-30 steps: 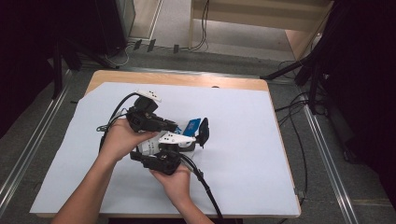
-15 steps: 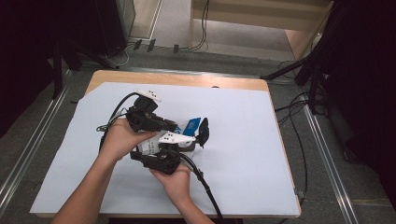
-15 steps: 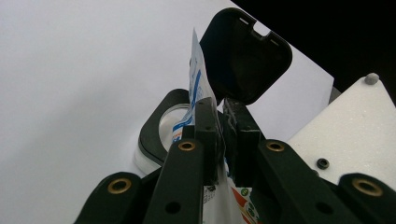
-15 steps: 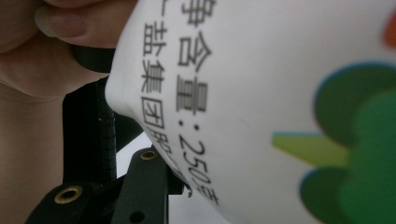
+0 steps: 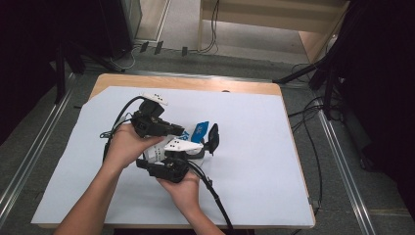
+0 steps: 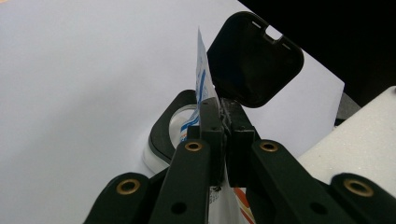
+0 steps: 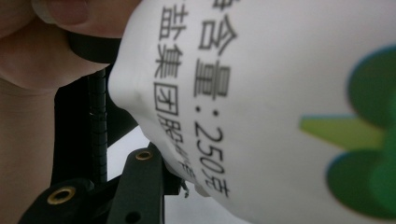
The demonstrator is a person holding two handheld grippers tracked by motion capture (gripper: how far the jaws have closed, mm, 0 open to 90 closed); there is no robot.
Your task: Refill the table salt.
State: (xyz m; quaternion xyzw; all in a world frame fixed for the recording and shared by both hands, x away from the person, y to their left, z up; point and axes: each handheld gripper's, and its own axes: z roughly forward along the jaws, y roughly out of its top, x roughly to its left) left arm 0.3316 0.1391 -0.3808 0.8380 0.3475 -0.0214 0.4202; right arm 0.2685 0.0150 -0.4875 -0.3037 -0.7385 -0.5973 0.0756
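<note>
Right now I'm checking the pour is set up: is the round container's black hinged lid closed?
No: the black hinged lid stands flipped up behind the container's open black rim.

Left gripper (image 6: pixel 218 123) jaws pinched on thin packet edge (image 6: pixel 201 77); open black flip lid (image 6: pixel 254 58) just behind, white sheet (image 6: pixel 84 84) beneath.

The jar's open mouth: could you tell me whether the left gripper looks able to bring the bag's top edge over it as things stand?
Probably yes. The left gripper is shut on the bag right above the jar, whose lid stands flipped back, so nothing seems to block the mouth.
</note>
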